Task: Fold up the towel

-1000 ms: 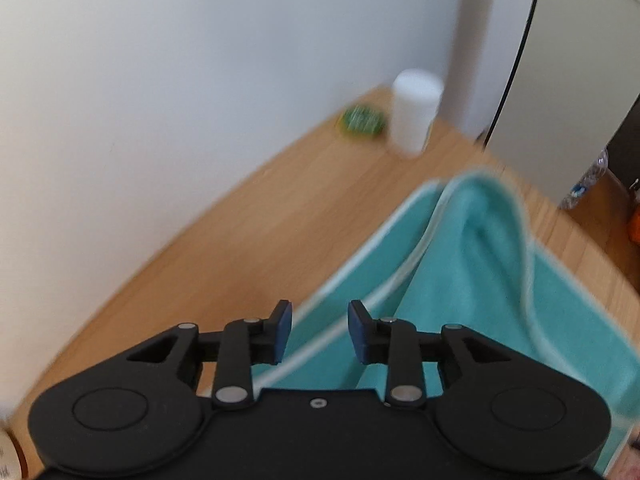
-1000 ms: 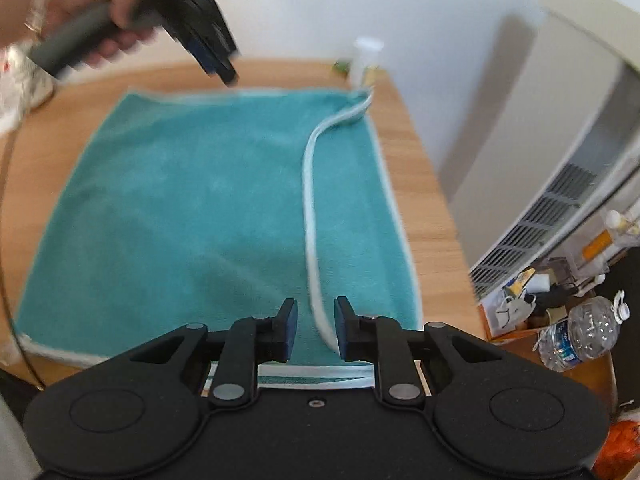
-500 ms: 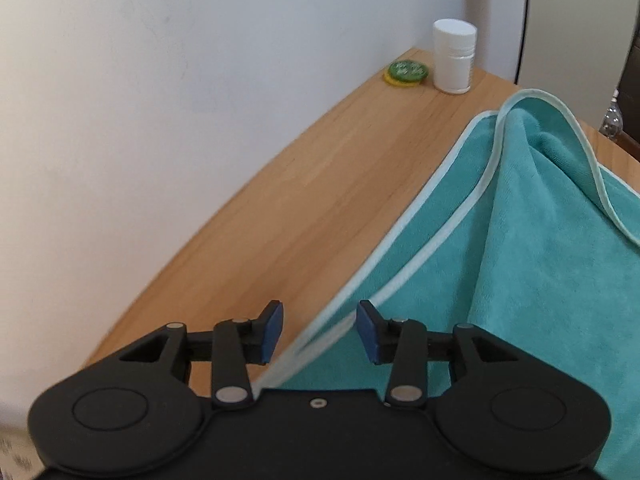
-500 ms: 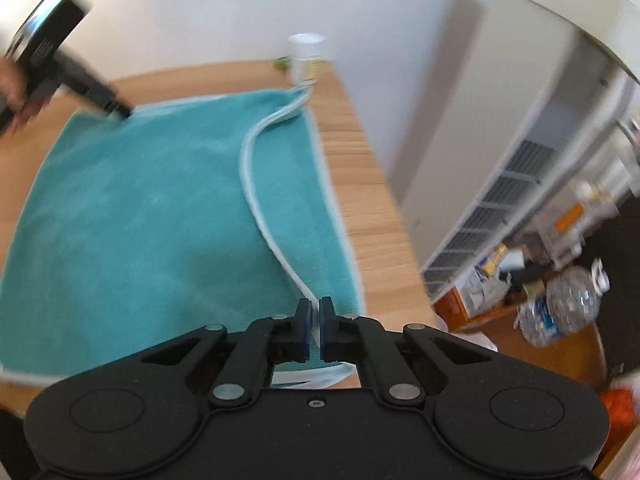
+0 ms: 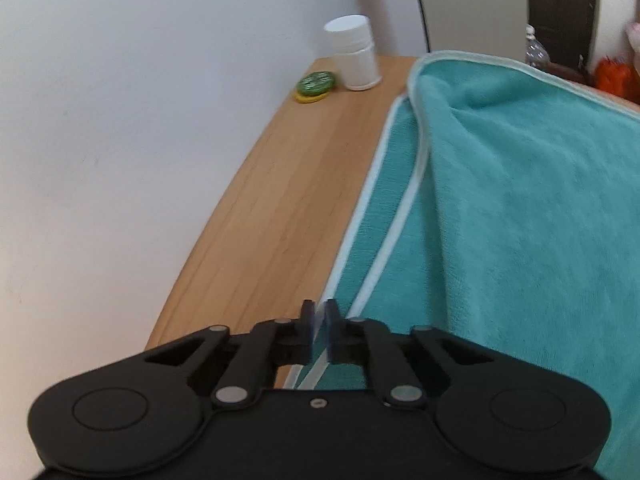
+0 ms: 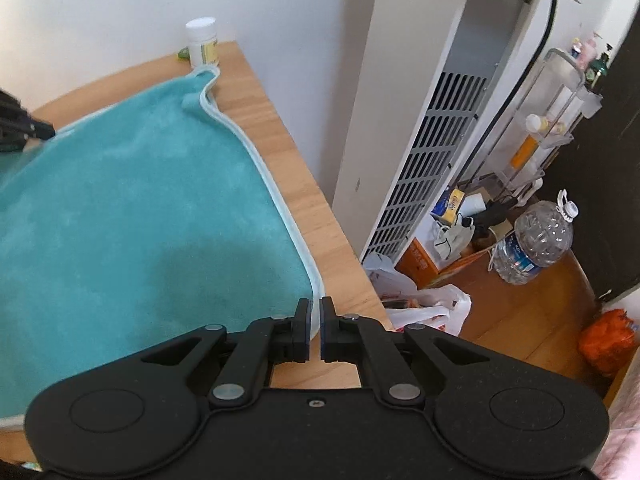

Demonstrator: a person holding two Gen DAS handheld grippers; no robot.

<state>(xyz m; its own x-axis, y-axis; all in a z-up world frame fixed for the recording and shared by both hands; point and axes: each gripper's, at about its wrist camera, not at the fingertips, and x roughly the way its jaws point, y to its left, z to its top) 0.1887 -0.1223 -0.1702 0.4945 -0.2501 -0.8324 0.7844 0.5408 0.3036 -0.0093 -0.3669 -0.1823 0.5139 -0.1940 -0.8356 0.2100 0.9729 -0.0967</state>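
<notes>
Where the black housing of each tool fills the bottom of its view, the near part of the teal terry towel with pale piped edging (image 5: pixel 520 208) is cut off from sight, so its front corners cannot be made out. It lies spread on the light wooden tabletop (image 5: pixel 280 208), one layer turned over another along the wall side, both white hems running side by side. The left gripper (image 5: pixel 319 330) has its fingers pinched nearly together on the towel's hem, which passes up between the blue pads. The right gripper (image 6: pixel 315 328) is likewise clenched on the pale hem at the towel's right edge, close to the table's side.

From the right wrist view, the left tool appears only as a dark, blurred shape at the picture's left border, touching the towel's far edge.

At the far corner of the table stands a white plastic pill bottle with a screw cap (image 5: pixel 354 58); its yellowish label shows in the right view, but the print is too small to read. Just beside it lies a small round green-and-yellow lid (image 5: pixel 315 86). Beyond the table's right side stand a white louvred appliance (image 6: pixel 432 168), a large clear water jug with a blue label (image 6: pixel 536 240), unreadable, an orange cardboard box (image 6: pixel 420 260) and white plastic bags (image 6: pixel 424 312) on the wooden floor
</notes>
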